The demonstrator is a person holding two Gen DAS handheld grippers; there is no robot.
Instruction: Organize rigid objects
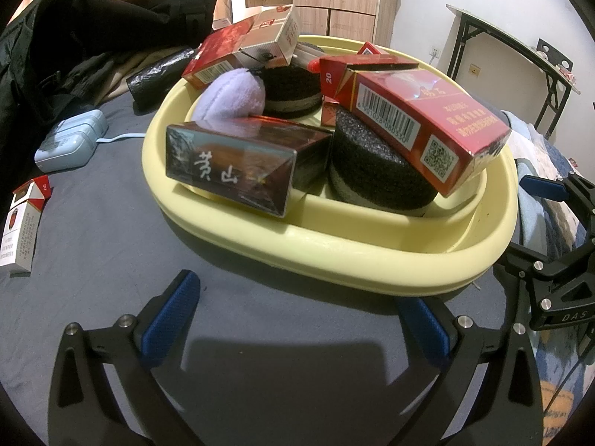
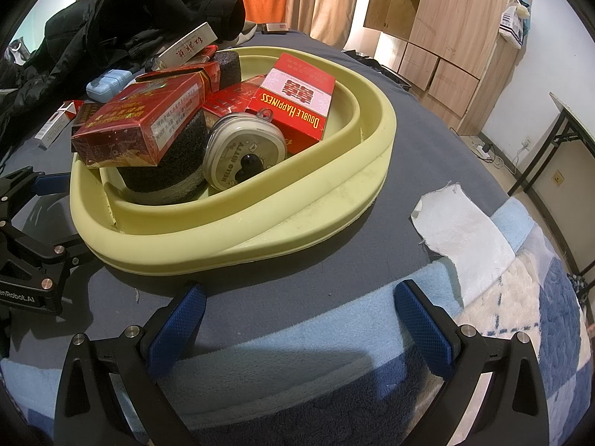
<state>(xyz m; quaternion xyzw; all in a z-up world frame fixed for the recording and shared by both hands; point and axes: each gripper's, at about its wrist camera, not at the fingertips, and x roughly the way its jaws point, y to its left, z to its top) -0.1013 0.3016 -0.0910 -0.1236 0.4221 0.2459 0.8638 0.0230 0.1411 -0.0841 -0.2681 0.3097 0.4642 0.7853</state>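
A pale yellow basin (image 1: 334, 256) sits on a bed with a dark gray sheet (image 1: 111, 223), and it is piled full of small things. At the front of it a dark shiny cigarette box (image 1: 238, 163) lies on its side, with one end hanging over the inner rim. Beside that box stands a round black sponge block (image 1: 375, 171). A red cigarette box (image 1: 420, 122) with a barcode rests tilted on top of the block. Behind them lie a soft purple puff (image 1: 232, 98), another black sponge block (image 1: 290, 91), and two more boxes stacked at the back, one red (image 1: 214, 57) and one silver (image 1: 273, 37).

From the right wrist view, a red Double Happiness box (image 2: 297, 100) leans inside the basin (image 2: 260, 223), just beside a round white Hello Kitty case (image 2: 243, 156).

Outside the basin, a white cigarette pack (image 1: 22, 226) with its lid open lies on the sheet, and a light blue case (image 1: 70, 141) sits near a black coat (image 1: 85, 33). A white cloth (image 2: 465, 238) lies on the blue blanket (image 2: 260, 364).

The left hand-held gripper (image 1: 293, 319) hangs just in front of the basin, spread wide and holding nothing. The right hand-held gripper (image 2: 301, 319) is also spread wide with nothing in it, near the basin's other side.
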